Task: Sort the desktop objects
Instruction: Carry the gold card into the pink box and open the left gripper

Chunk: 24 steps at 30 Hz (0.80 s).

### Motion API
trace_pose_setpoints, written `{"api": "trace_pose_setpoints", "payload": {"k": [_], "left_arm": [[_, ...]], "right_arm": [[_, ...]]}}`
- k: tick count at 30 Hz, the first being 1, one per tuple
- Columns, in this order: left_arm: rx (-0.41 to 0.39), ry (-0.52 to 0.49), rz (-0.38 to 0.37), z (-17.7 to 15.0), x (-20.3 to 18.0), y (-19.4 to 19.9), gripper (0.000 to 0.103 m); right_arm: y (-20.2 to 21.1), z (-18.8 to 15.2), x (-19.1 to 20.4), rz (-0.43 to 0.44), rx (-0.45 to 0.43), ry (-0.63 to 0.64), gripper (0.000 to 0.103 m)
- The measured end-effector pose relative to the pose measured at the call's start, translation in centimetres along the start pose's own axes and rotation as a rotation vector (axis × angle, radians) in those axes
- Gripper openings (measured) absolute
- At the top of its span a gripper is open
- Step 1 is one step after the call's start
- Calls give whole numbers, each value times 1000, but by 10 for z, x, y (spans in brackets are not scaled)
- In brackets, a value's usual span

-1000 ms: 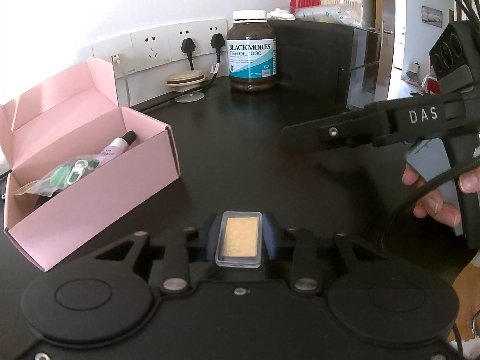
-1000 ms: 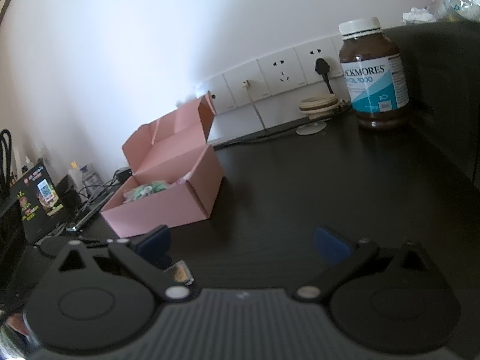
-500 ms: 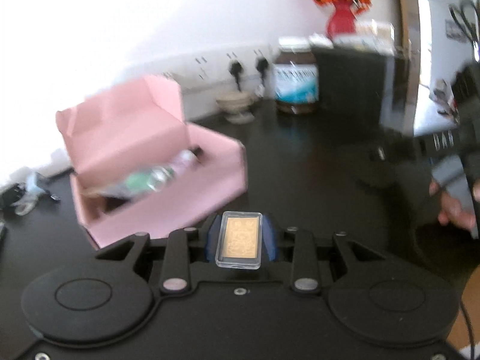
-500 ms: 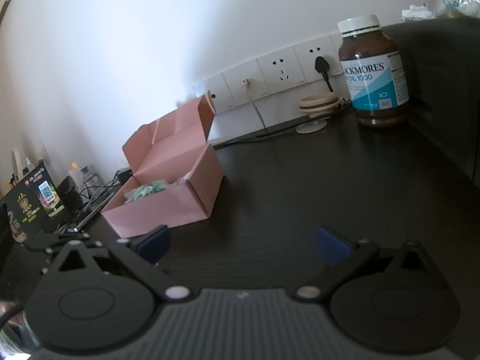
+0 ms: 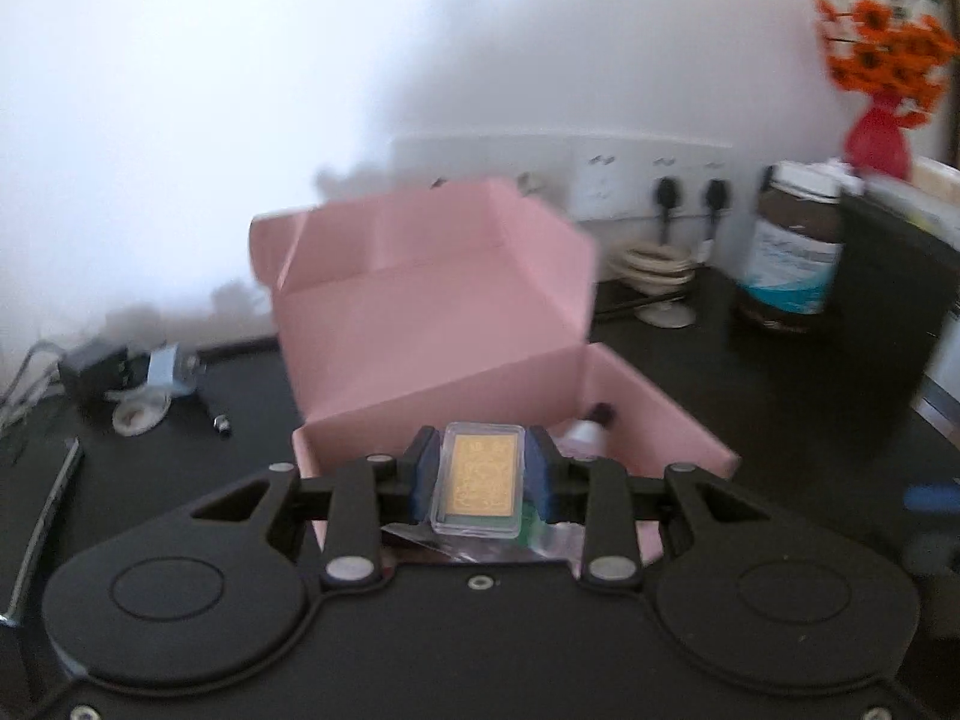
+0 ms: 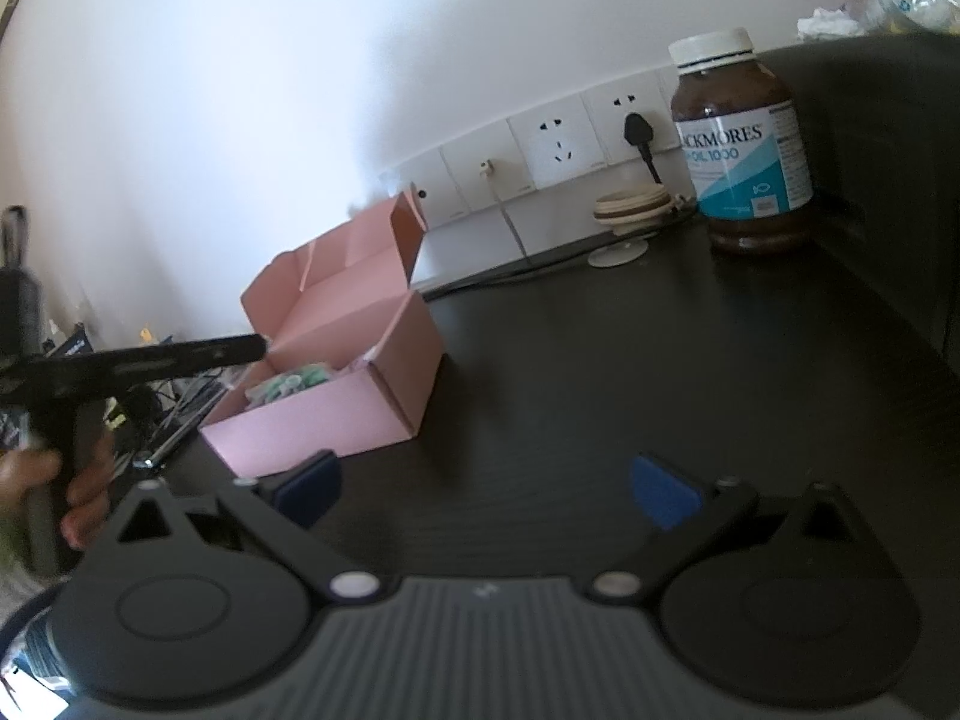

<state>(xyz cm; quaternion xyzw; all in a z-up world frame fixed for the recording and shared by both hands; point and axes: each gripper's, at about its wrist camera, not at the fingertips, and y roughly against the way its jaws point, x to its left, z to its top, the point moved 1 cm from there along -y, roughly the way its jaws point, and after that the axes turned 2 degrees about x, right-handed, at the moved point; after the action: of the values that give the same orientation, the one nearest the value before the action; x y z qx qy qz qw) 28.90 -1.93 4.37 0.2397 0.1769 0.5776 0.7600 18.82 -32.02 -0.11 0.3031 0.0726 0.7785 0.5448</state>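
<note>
The left gripper (image 5: 479,483) pinches a small clear case (image 5: 478,487) by its long edges above the pink box (image 5: 432,324); likely light, stiff and slippery. The right gripper (image 6: 486,489) is spread, empty.

Matt pink paper box (image 5: 432,324) beyond the tongs; glossy clear plastic case (image 5: 478,487) between them; dark matt desk (image 6: 630,372).

The brown bottle (image 6: 743,144) with the white cap has a white and blue label. It reads "CKMORES", with the first letters cut off, and under it "OIL 1000". The other small print is too blurry to read.
</note>
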Motion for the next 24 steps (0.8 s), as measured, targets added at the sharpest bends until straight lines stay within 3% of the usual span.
{"api": "trace_pose_setpoints", "payload": {"k": [6,11,22,24], "left_arm": [[77,14,73,-2,7,-37,32],[64,-67,123,-8,-2,-41,31],[51,-96,159,-9,1,-44,31],[39,-101,170,-9,2,-43,37]], "right_arm": [[-1,0,0,-2,6,1,102],[-1,0,0,0,9,1,102],[-2,0,1,-6,12,3,102],[-2,0,2,-11,12,5,102]]}}
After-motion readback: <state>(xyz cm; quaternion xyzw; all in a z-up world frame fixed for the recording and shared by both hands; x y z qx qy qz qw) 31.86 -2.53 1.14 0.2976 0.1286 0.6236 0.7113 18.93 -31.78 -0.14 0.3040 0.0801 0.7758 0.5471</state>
